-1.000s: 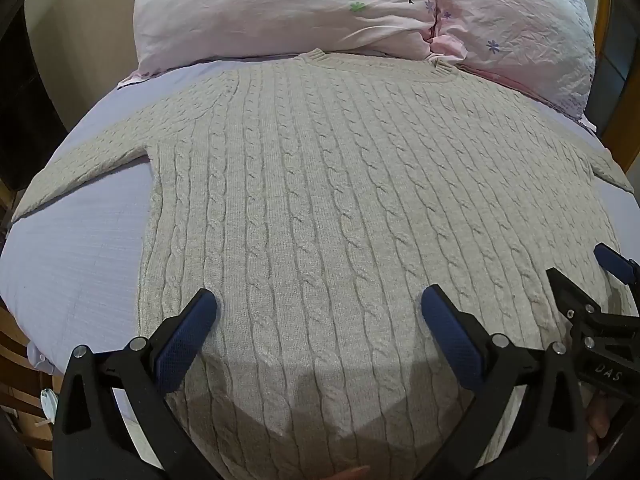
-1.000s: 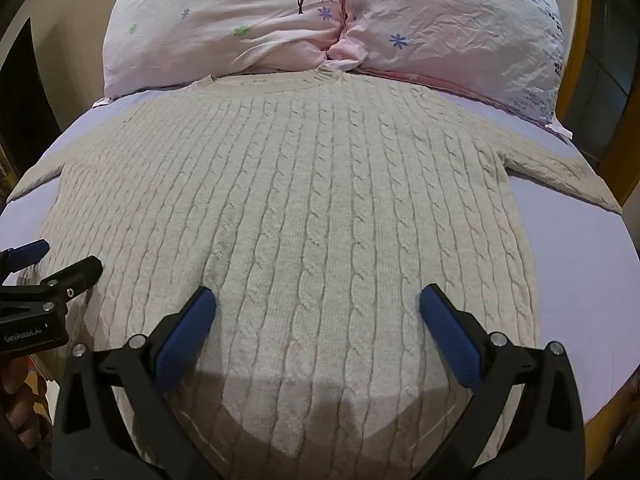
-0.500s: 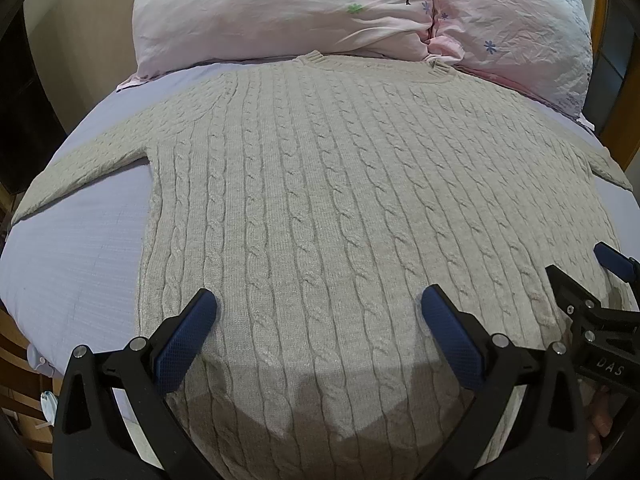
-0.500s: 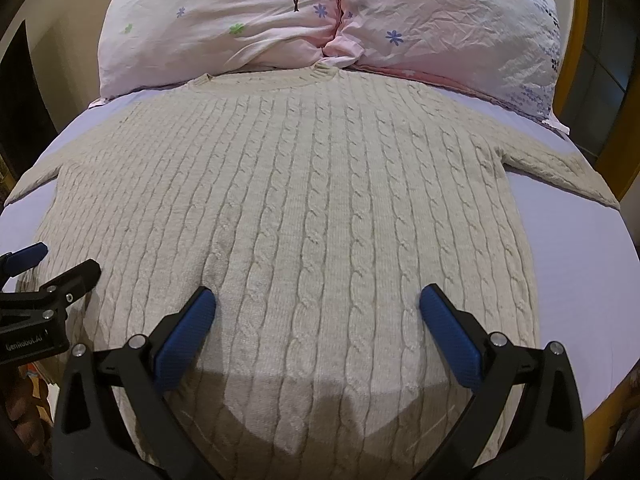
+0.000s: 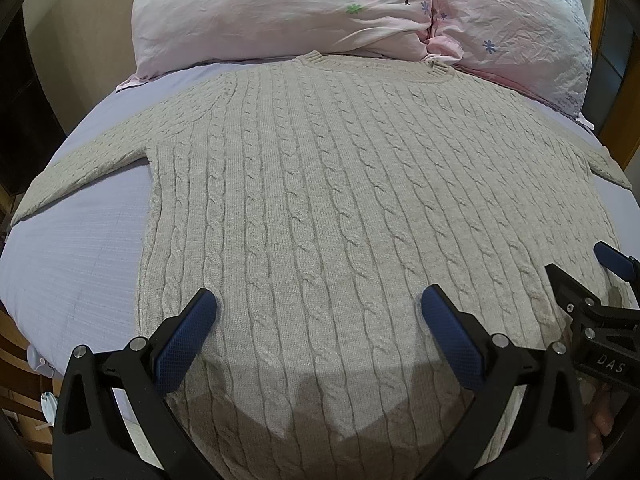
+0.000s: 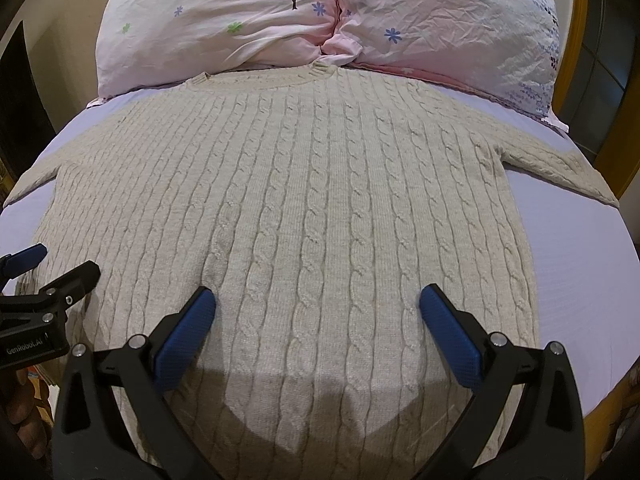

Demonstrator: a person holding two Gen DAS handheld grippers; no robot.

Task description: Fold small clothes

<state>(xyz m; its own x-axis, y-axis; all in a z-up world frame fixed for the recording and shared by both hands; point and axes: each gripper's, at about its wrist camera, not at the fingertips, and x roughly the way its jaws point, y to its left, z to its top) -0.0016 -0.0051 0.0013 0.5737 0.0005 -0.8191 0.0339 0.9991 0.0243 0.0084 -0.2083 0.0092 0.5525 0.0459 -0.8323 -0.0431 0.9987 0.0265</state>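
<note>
A beige cable-knit sweater lies flat on the bed, collar at the far end by the pillows, both sleeves spread out to the sides. It also fills the right wrist view. My left gripper is open and empty, hovering over the sweater's lower left part. My right gripper is open and empty over the lower right part. The right gripper shows at the right edge of the left wrist view. The left gripper shows at the left edge of the right wrist view.
Two pink flowered pillows lie against the head of the bed. The lilac sheet shows on both sides of the sweater. A wooden bed frame rises at the right.
Both grippers have moved slightly forward over the sweater; the pillows sit a little lower in view. Jaws stay open.
</note>
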